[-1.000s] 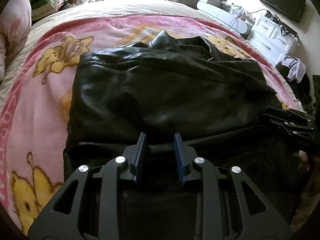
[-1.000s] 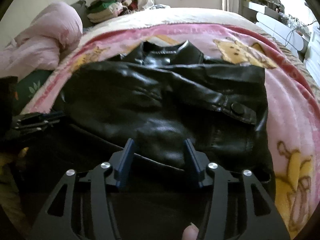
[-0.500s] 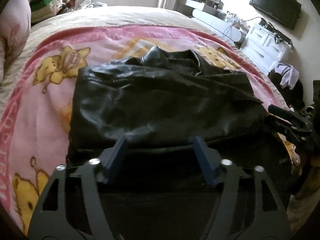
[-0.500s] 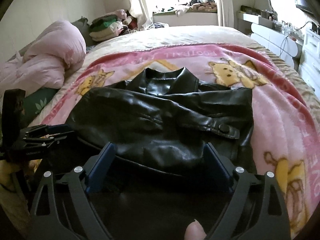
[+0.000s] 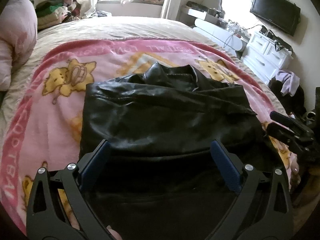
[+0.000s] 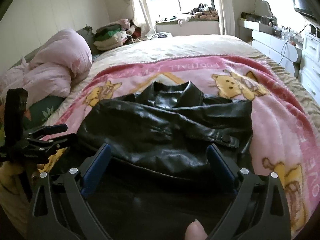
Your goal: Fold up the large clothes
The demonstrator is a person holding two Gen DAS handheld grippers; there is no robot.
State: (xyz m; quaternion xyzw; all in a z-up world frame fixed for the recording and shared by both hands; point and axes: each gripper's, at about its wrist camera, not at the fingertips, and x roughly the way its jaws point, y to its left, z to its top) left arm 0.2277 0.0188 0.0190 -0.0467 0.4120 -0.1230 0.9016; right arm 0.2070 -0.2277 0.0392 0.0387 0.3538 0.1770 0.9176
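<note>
A wide bed (image 5: 140, 28) covered in a beige spread fills both views, and over it a pink fleece blanket printed with yellow cartoon bears (image 5: 50, 120) is laid. At the centre of the blanket a black leather jacket (image 5: 164, 116) is spread, its collar (image 6: 174, 94) pointed toward the top of the frame and its near hem run across the lower middle, so the long axis of the folded bundle is seen running left to right. A snap-tabbed cuff (image 6: 226, 139) is laid over the body toward the right of the right wrist view. The left gripper (image 5: 160, 150) and the right gripper (image 6: 158, 154) are both held above the near hem, jaws opening wide, with nothing pinched between the blue pads. Both are judged about equally near the hem, each over its own half, the jacket lying ahead of and below them.
</note>
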